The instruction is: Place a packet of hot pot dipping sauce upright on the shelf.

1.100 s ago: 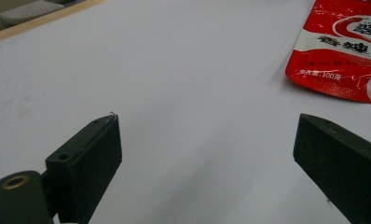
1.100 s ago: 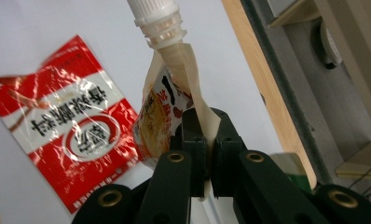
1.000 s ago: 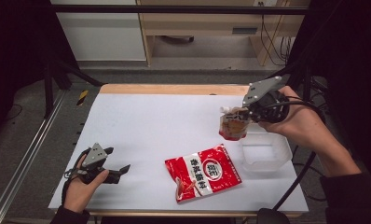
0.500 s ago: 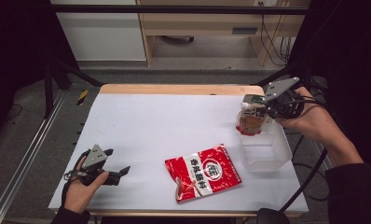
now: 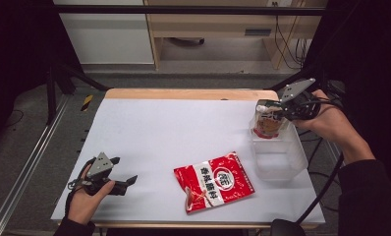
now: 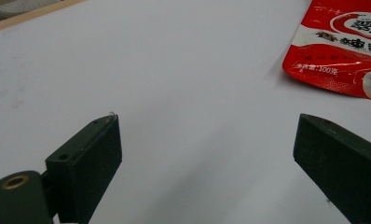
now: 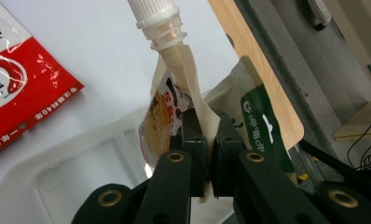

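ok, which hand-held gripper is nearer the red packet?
Left. The left hand-held gripper rests open just beside the red packet; the right hand-held gripper holds a spouted pouch over the clear container.

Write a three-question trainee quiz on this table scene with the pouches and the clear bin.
1. True or false: the right tongs are shut on the spouted pouch.
2. What lies flat on the white table between the two hands? A) a red packet B) a green bottle C) a metal spoon
3. Fill in: the spouted pouch hangs over the clear ____ at the table's right side.

Key
1. True; the jaws pinch its edge.
2. A, the red packet.
3. Bin. The left tongs stand open, with nothing between them.
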`<control>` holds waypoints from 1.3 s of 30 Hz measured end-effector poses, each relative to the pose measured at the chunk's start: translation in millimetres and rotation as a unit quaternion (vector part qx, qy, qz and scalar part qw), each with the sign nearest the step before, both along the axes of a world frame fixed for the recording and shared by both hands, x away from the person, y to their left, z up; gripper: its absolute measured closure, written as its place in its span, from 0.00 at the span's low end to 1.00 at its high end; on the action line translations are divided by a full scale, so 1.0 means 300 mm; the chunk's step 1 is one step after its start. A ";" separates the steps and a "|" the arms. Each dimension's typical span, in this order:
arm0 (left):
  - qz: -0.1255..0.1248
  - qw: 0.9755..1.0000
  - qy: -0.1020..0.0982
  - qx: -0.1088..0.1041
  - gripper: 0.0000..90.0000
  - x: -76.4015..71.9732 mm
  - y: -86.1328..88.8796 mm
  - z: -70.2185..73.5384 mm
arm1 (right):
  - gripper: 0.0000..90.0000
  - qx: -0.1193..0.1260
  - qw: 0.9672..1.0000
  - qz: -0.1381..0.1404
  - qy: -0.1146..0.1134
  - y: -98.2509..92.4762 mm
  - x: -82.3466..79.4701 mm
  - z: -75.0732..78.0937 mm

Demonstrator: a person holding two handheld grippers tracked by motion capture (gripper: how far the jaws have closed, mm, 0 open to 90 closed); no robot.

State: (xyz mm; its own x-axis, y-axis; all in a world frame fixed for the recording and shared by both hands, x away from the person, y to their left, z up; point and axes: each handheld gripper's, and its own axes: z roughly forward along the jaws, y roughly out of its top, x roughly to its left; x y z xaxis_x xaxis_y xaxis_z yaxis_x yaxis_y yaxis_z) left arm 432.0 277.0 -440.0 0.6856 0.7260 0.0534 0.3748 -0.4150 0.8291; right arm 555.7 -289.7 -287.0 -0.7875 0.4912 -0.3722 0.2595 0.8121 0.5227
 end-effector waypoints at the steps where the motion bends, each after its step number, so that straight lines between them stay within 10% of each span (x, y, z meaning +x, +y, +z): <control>1: -0.001 1.000 0.000 0.001 0.09 0.000 -0.001 0.000 | 0.97 0.000 1.000 -0.001 0.003 -0.003 0.000 -0.004; 39: -0.004 1.000 0.002 0.005 0.09 -0.002 -0.004 0.001 | 0.95 0.025 0.997 -0.036 0.062 -0.028 0.046 -0.183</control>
